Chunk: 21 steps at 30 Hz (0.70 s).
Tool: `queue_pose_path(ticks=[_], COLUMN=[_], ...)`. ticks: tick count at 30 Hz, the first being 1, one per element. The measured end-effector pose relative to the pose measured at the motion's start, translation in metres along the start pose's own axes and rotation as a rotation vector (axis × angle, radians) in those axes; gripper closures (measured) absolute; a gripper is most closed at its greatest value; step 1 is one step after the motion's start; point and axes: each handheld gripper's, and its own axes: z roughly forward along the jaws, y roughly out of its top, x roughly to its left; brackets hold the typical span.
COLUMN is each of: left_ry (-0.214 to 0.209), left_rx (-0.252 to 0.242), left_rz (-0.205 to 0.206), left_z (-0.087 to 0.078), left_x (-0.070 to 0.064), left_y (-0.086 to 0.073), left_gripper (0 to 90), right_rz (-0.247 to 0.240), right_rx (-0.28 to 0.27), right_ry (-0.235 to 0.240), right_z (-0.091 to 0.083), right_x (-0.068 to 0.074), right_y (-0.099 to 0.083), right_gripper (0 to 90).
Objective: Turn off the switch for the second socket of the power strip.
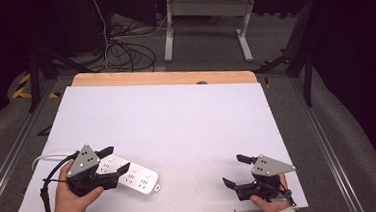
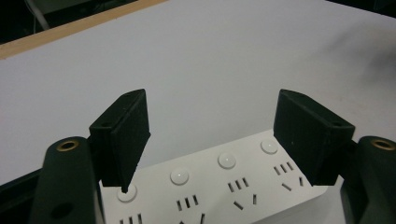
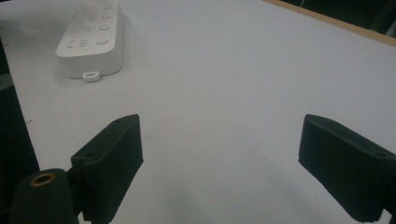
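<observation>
- Low at the left of the high view, the left gripper sits in the person's left hand, its jaws spread wide apart and holding nothing; they stand over the power strip, one to each side of its width.
- From the left gripper view, the left gripper has its one fingertip low over a round button at the strip's near end; whether it touches cannot be told. The power strip runs crosswise between the jaws, showing a row of round buttons above socket slots.
- On the other side, the right gripper rests in the right hand near the table's front edge, jaws wide apart and empty, above bare white surface, well apart from the strip.
- Long axis of the strip: it runs from the left gripper toward the table's front middle, cable end under the gripper, small tab end pointing right and forward.
- White cable loops out to the left of the gripper.
- White table with a wooden far edge carries all of it; no containers stand on it.
- Seen in the right gripper view, the power strip lies far off at upper left, tab end nearest, beyond the right gripper.
</observation>
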Motion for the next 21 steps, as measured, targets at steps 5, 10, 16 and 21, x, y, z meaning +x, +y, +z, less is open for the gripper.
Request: queue_pose_path(ticks=[5, 10, 16, 21], left_ry=[0.001, 0.01, 0.005, 0.003], left_rx=[0.008, 0.014, 0.027, 0.062], left_rz=[-0.001, 0.009, 0.005, -0.042], left_z=[0.0062, 0.0065, 0.0063, 0.0073], left_x=[0.0012, 0.0022, 0.0044, 0.0098], left_y=[0.0013, 0.0009, 0.0004, 0.003], left_gripper=[28.1, 34.5, 51.1, 68.8], right_rz=[0.004, 0.005, 0.004, 0.004], right_rx=[-0.004, -0.008, -0.007, -0.004], right_ry=[0.004, 0.007, 0.005, 0.007], right_z=[-0.0004, -0.0004, -0.0001, 0.0004], right_x=[-0.0002, -0.0004, -0.0005, -0.0004], right_y=[-0.0001, -0.0002, -0.0003, -0.0003], right_gripper=[14.1, 14.1, 14.1, 14.4])
